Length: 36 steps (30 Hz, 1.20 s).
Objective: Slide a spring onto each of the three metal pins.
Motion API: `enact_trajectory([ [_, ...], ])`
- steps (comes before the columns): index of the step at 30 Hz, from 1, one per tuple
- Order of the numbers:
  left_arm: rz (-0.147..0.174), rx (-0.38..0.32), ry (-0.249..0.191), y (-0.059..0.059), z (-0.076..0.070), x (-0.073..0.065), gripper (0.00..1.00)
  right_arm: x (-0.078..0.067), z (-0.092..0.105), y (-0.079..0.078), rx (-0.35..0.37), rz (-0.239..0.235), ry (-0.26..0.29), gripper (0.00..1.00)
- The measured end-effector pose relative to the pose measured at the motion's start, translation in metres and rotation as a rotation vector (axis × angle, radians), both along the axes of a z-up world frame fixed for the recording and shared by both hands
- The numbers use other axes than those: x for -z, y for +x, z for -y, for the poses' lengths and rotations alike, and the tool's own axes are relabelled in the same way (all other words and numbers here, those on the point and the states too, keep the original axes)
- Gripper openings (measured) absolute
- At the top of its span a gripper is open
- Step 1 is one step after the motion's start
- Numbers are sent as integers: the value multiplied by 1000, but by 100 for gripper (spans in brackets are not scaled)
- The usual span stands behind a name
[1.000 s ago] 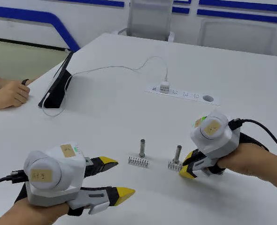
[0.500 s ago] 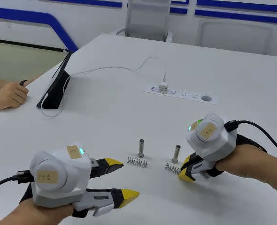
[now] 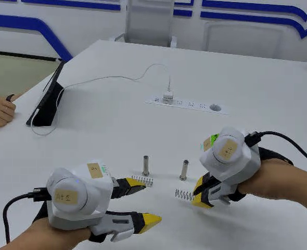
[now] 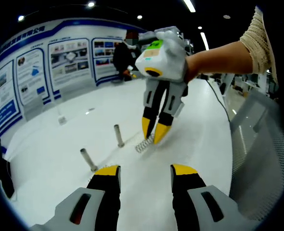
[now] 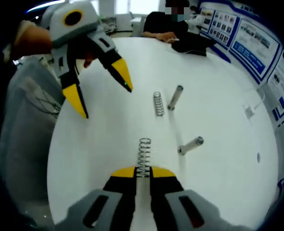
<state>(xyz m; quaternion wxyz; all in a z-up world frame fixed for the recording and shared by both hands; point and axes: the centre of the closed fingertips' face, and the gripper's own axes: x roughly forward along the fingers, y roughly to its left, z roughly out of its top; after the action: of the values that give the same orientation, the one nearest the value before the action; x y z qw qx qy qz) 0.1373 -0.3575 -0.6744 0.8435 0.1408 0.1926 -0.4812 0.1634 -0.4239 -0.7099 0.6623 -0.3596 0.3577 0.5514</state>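
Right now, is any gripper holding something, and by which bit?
The right gripper pinches one spring by its near end. The left gripper is open and holds nothing.

Head view: above the pins (image 3: 145, 165), facing down.
Left gripper view: low, close beside them.
Right gripper view: low, opposite side.
Shared: the pins.

Bright, even light from ceiling lamps (image 4: 190, 6); faint soft shadows on the white surface (image 3: 117, 120); both gripper views warp at the edges.
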Motion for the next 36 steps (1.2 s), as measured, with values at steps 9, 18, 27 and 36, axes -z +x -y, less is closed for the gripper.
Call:
enact_trajectory([
  [9, 11, 74, 14, -4, 20, 0, 39, -12, 2, -22, -58, -3, -1, 12],
  [18, 21, 146, 33, -12, 37, 2, 35, -21, -3, -38, -99, -1, 9, 12],
  [27, 24, 205, 41, -21, 47, 4, 30, -24, -9, -52, -141, -7, 13, 12],
  [36, 42, 253, 64, -29, 54, 7, 22, -25, -11, -61, -173, -15, 11, 12],
])
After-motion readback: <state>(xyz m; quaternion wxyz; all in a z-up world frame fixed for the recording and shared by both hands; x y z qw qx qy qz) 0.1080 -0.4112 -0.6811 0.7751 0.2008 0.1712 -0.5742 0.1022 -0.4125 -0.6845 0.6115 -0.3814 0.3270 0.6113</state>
